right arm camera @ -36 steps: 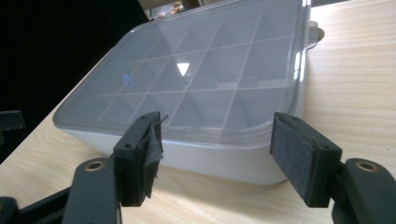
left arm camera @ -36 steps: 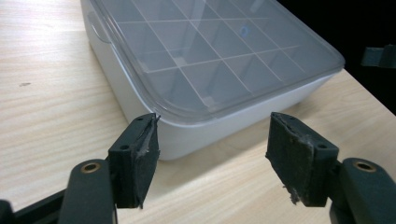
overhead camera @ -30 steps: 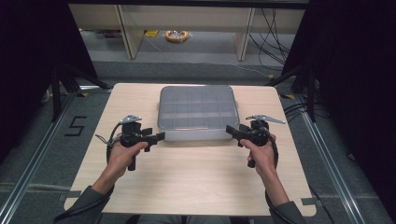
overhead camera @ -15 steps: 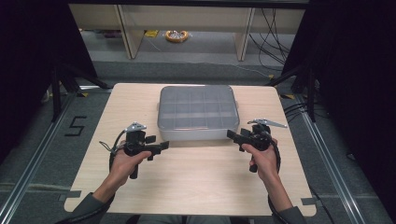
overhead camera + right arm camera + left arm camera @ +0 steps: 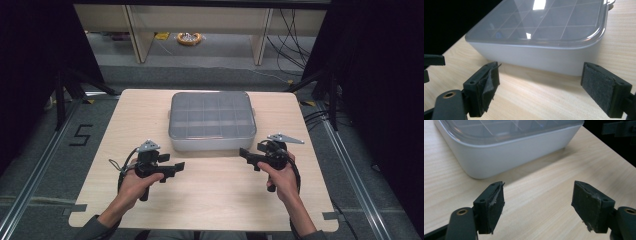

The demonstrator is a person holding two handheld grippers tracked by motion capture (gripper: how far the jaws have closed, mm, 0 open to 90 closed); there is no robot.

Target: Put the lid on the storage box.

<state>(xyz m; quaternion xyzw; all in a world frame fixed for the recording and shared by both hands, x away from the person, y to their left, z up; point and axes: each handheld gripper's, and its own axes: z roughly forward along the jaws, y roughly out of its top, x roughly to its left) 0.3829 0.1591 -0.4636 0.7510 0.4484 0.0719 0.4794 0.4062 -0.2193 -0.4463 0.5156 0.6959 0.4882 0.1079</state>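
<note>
The grey box (image 5: pixel 212 121) with its clear lid on sits just ahead of each hand-held gripper, left (image 5: pixel 176 166) and right (image 5: pixel 244 154), both just spreading wide with nothing between, so opening it probably remains.

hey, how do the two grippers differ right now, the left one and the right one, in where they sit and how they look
The left gripper sits farther back from the grey box than the right gripper, whose tips are nearly at the box's front corner. The right gripper carries a wide grey plate on top; the left gripper's plate looks smaller. Both point inward toward each other, and both have just been opening, with nothing between their jaws.
</note>
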